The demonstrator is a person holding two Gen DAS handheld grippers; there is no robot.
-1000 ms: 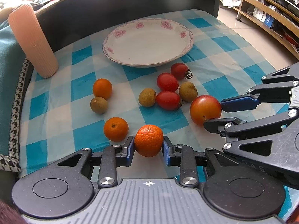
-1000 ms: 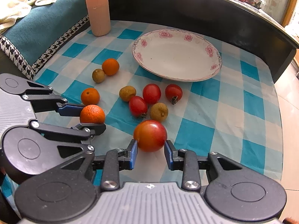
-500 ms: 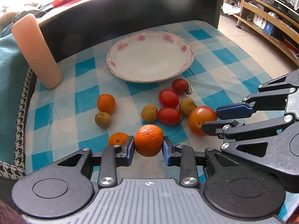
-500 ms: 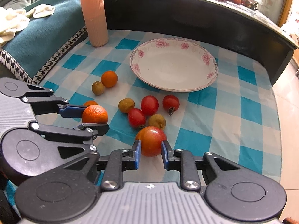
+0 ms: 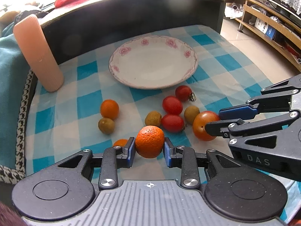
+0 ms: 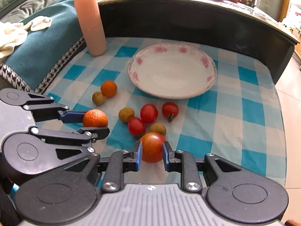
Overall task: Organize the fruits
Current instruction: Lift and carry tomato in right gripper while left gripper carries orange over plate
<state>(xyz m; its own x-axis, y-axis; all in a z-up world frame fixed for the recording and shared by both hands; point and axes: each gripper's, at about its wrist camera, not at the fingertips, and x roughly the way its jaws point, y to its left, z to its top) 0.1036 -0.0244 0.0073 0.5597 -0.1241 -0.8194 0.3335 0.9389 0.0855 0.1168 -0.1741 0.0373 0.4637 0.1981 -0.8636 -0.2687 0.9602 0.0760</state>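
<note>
Two fruits now lifted off the bench — my left fingers (image 5: 149, 149) pinch the orange (image 5: 149, 141), right fingers (image 6: 151, 155) the tomato (image 6: 152, 146) — plate (image 6: 195, 92) next.

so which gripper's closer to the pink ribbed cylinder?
Left. The left gripper, shut on an orange, sits on the pink ribbed cylinder's side; the right gripper, holding the big tomato, is further over.
</note>
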